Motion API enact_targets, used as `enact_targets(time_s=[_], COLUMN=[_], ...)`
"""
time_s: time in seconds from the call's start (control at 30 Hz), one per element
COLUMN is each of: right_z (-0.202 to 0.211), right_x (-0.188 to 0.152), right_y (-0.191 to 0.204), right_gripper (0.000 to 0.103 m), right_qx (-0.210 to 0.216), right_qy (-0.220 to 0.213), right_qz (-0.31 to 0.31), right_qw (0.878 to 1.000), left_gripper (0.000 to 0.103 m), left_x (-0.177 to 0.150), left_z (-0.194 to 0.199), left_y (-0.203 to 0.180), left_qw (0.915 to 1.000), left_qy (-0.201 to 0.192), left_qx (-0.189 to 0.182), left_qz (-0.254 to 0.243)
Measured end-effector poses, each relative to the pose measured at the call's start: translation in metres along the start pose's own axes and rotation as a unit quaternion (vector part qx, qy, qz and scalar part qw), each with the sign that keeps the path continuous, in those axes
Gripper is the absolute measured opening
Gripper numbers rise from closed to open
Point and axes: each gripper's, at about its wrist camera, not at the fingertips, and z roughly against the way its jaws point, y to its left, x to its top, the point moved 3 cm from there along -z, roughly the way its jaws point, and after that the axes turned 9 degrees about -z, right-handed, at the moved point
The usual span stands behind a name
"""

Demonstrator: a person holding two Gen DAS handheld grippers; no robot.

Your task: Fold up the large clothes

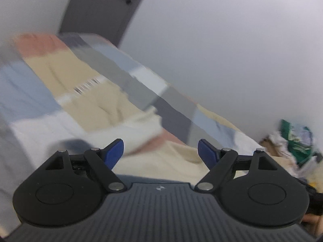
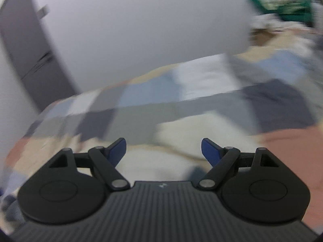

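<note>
A cream garment [image 1: 161, 161] lies on a bed with a patchwork cover [image 1: 141, 84] of blue, grey, beige and pink blocks. In the left wrist view its folded cream and white part [image 1: 113, 113] stretches away to the upper left. My left gripper [image 1: 160, 151] hangs above the cloth, open, with nothing between its blue pads [image 1: 114, 153]. In the right wrist view the same cream garment [image 2: 181, 141] spreads under my right gripper [image 2: 164, 150], which is open too and holds nothing. Both views are blurred by motion.
A white wall [image 1: 222, 50] runs behind the bed, and a dark grey door [image 1: 105, 10] stands at its far end. A heap of things with a green packet [image 1: 296, 141] lies at the bed's right end; the same packet [image 2: 282, 8] shows in the right view.
</note>
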Motion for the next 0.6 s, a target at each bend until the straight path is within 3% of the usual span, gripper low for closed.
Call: enact_targets(time_s=[0.1,0.2,0.47,0.57,0.6], right_z=[-0.036,-0.076,-0.178,-0.198,-0.2], right_x=[0.001,0.001,-0.006,-0.016,-0.02], right_y=[0.042,0.08,0.109,0.105,0.104], right_gripper=[0.083,0.083,0.082,0.064,0.049], right_qx=[0.045,0.061,0.018,0.005,0.013], right_qy=[0.048,0.079,0.175,0.204,0.211], right_qz=[0.025,0.062,0.05,0.038,0.036], right_qw=[0.998,0.993,0.983,0.978,0.977], left_gripper=[0.084,0.084,0.083,0.083,0.083], left_x=[0.002,-0.003,-0.032,-0.038,-0.039], left_z=[-0.024,-0.046,-0.098,-0.102,-0.103], left_y=[-0.012,-0.013,0.018,0.018,0.018], left_qw=[0.9996,0.999,0.9948,0.9945,0.9944], left_qy=[0.015,0.031,0.101,0.103,0.104], left_qx=[-0.006,-0.008,-0.014,-0.016,-0.018], left_qz=[-0.022,-0.031,0.002,-0.002,-0.006])
